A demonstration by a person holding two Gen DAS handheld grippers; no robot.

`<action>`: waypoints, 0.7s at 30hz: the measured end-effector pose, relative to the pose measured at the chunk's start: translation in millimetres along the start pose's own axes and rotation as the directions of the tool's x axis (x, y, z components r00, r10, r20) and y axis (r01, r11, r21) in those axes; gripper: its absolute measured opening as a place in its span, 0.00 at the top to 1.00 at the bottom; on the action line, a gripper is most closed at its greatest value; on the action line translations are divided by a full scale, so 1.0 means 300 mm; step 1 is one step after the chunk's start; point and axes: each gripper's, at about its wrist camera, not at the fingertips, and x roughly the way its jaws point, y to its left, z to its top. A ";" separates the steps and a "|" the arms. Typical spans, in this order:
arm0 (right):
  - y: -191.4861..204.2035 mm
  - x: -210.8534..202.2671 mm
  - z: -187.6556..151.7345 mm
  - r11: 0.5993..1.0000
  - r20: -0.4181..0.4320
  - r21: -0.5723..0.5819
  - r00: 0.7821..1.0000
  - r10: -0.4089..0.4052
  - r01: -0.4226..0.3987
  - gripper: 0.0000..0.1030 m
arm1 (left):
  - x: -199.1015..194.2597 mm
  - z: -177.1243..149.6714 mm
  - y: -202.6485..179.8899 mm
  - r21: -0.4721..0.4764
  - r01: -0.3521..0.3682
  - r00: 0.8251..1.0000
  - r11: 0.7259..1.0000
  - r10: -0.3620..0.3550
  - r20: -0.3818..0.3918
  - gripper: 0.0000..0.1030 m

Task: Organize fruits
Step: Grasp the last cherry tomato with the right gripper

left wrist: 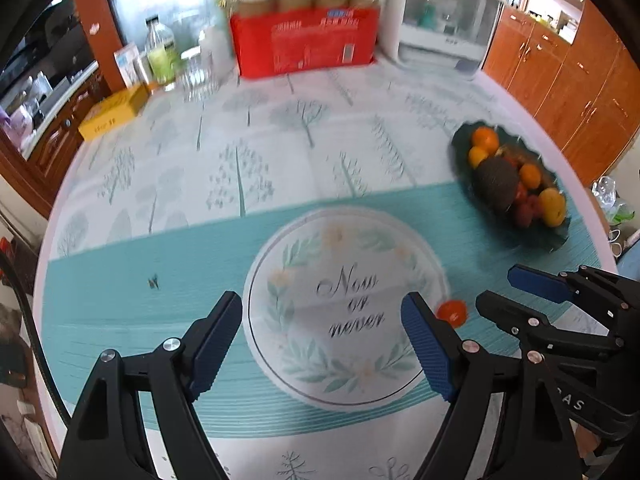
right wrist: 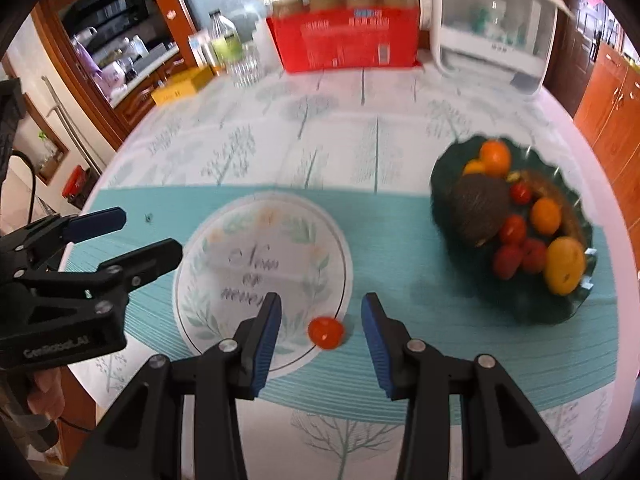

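We note most fruit already in the dish; one tomato remains on the surface between the spread right tongs; left tongs spread, empty.

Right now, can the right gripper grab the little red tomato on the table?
Probably yes. The right gripper is open, and the little red tomato lies on the tablecloth right between its fingers with nothing in the way. The left gripper hovers off to the side.
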 end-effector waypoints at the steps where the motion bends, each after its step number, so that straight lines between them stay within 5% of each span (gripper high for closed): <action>1: 0.002 0.031 -0.012 1.000 -0.016 0.005 1.000 -0.006 0.006 0.59 | 0.022 -0.014 0.004 -0.002 0.002 1.000 1.000 -0.003 -0.013 0.22; 11: 0.009 0.158 -0.050 0.999 -0.077 0.018 0.996 -0.047 0.049 0.59 | 0.153 -0.059 0.000 0.000 0.029 0.996 1.000 -0.029 -0.081 0.22; 21: 0.036 0.186 -0.048 0.998 -0.081 -0.024 0.994 -0.068 0.066 0.72 | 0.186 -0.046 -0.007 0.008 0.032 0.995 0.999 -0.031 -0.098 0.22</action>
